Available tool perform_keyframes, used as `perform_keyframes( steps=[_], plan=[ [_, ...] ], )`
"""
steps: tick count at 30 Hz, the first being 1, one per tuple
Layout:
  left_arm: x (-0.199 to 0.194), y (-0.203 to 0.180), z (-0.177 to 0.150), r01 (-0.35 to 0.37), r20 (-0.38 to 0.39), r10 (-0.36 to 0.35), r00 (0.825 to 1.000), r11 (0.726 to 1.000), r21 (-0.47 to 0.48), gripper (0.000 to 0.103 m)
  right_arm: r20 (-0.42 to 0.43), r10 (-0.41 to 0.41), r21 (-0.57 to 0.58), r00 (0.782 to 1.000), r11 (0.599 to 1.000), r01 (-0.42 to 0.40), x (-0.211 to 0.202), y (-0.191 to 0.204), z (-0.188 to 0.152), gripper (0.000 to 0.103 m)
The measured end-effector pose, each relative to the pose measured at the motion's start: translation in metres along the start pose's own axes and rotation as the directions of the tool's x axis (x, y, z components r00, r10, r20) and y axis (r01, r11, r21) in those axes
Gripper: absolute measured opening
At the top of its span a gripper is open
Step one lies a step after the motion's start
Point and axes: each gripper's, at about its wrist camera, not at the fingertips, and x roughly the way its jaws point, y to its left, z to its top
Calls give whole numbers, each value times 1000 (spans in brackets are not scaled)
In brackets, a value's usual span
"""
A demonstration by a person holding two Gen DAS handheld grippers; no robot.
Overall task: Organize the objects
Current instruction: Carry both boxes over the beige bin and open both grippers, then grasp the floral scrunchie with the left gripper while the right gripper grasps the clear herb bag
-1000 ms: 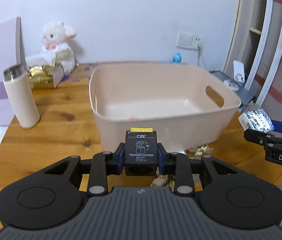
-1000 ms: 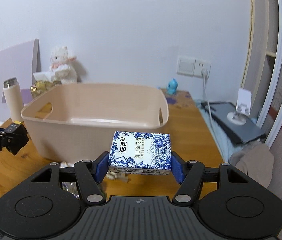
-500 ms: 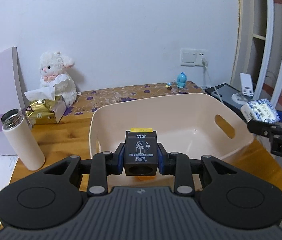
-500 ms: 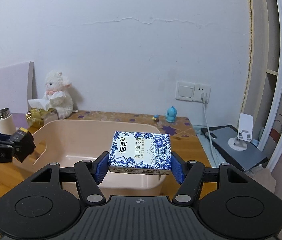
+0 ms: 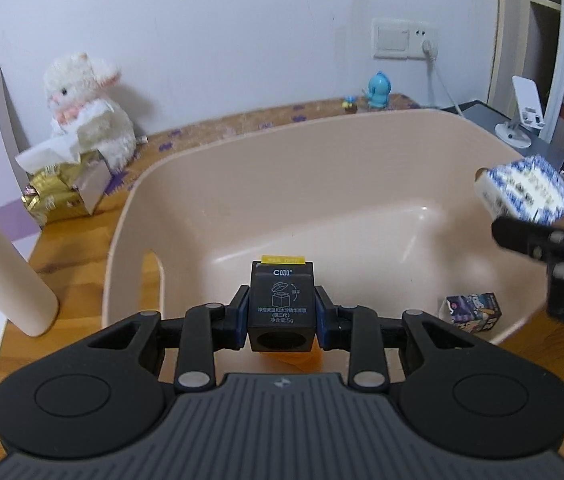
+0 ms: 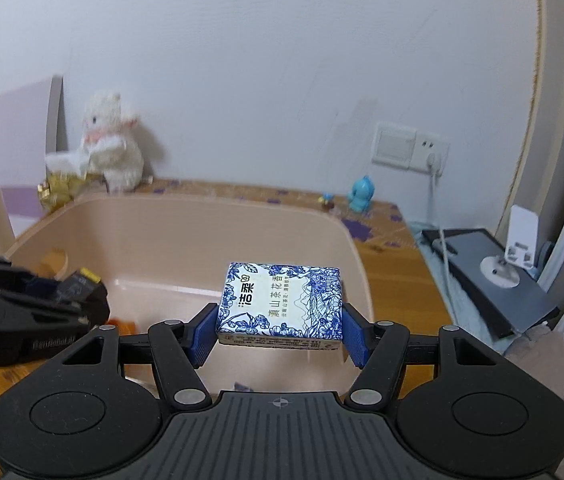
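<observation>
My left gripper (image 5: 282, 312) is shut on a small black box (image 5: 282, 304) with a yellow tab and holds it above the near side of the beige plastic tub (image 5: 217, 168). My right gripper (image 6: 279, 334) is shut on a blue-and-white patterned tissue pack (image 6: 282, 304), also over the tub (image 6: 185, 236). In the left wrist view the tissue pack (image 5: 526, 188) hangs over the tub's right rim. In the right wrist view the black box (image 6: 77, 286) shows at the left. A small dark printed box (image 5: 474, 312) lies inside the tub at its right; something orange lies under the black box.
On the wooden table (image 5: 69, 248) left of the tub stand a cream bottle (image 5: 5, 272), a gold tissue box (image 5: 61, 196) and a white plush lamb (image 5: 85, 108). A blue figurine (image 6: 362, 194) stands by the wall. A white phone stand (image 6: 518, 248) rests on a dark device at the right.
Both grippers have risen and moved forward over the tub with their loads; a second ago they were low in front of it. The tub's floor now shows.
</observation>
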Motion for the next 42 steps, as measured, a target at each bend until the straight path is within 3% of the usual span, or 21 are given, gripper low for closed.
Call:
perform_keyframes(
  steps=[8,10,12,14,20,30,42],
  plan=[
    [9,9,1,10,-39,-11,999,1000,-27,34,-45,13,-7,999,1000,-13,13,2,-5,61],
    [5,10,1,20,-33,-21,999,999,-35,37,-45,14,-7,999,1000,-14,13,2,-4,67],
    [-3,11,2,19,-16,-20,1000,999,-43,62,-31,16,-1,999,1000,-16,11,1,-3,68],
    [-15,11,5,14,15,-13,1000,999,-44,73,-15,21,4,1000,1000,-20,4,1,-3,69],
    [-57,15,5,21,73,-18,997,998,-53,87,39,21,-6,999,1000,-21,-26,-1,-3,75],
    [-101,14,-25,28,73,-26,997,999,-34,93,20,40,-12,999,999,-39,-68,-6,-34,81],
    [-73,13,-86,52,-67,-53,996,998,-25,93,-136,60,-67,989,995,-70,-59,10,-86,85]
  ],
)
